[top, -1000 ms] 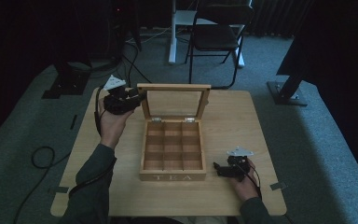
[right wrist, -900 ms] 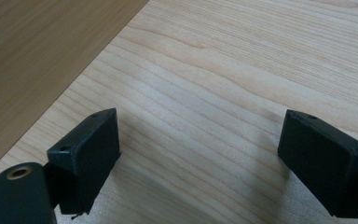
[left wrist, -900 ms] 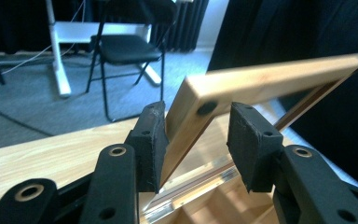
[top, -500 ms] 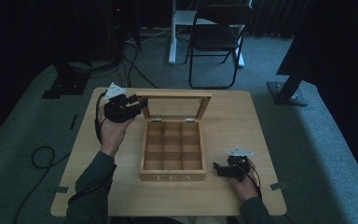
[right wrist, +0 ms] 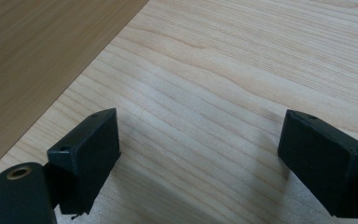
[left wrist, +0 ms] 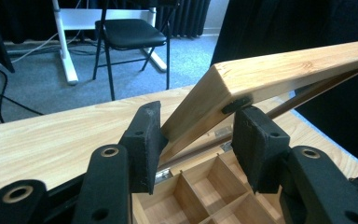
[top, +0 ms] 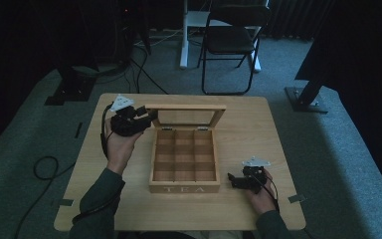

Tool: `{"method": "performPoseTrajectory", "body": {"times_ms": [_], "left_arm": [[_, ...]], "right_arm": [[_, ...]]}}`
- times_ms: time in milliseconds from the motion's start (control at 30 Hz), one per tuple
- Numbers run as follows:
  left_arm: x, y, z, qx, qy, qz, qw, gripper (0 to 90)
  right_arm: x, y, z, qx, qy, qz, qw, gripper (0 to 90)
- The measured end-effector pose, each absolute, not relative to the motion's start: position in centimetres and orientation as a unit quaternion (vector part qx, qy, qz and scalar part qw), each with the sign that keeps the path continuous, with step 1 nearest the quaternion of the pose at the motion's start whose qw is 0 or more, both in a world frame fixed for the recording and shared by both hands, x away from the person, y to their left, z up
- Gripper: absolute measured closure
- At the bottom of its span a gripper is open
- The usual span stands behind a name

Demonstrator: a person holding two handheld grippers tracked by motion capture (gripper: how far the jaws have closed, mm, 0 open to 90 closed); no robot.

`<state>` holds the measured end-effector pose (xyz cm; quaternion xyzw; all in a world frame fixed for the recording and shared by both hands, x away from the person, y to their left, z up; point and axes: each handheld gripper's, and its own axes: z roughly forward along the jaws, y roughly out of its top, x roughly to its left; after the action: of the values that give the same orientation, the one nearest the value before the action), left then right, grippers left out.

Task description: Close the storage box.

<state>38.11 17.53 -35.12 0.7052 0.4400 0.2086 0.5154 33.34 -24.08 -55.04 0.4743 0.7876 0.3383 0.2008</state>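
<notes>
a: high view. the pale wooden tea box with nine square compartments [top: 184, 159] sits mid-table on the light wooden table [top: 258, 124]. its glass-paned wooden lid [top: 186, 113] stands raised at the far edge, hinged along the back, with its long axis running across the table. where are the tongs?

b: the left gripper [top: 146, 116] is at the lid's left end; the right gripper [top: 233, 180] rests on the table just beside the box's near right corner, well apart from the lid. the left hand is plainly the nearer one.

a: left gripper view. how do the jaws stand?

b: the lid's corner [left wrist: 242, 88] lies between the two black jaws of the left gripper [left wrist: 198, 140]. they have just been opening, and a gap shows on the right side, so the pads [left wrist: 142, 140] no longer clamp the frame. the lid slants up and away to the right above the compartments [left wrist: 205, 191].

a: right gripper view?

b: the right gripper [right wrist: 200, 154] has its jaws wide apart over bare table, holding nothing, with the box's side wall [right wrist: 37, 51] at the upper left.

a: judgement?

b: the lid seems to be let go; drawing the left tongs off sideways, along the lid's long axis, would clear the corner.
</notes>
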Motion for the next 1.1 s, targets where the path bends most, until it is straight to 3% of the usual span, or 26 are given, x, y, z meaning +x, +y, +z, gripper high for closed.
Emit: {"method": "performPoseTrajectory", "body": {"times_ms": [1100], "left_arm": [[34.6, 17.3, -37.8, 0.700, 0.459, 0.181, 0.516, 44.9]], "right_arm": [[33.3, -24.1, -55.0, 0.474, 0.788, 0.338, 0.201, 12.2]]}}
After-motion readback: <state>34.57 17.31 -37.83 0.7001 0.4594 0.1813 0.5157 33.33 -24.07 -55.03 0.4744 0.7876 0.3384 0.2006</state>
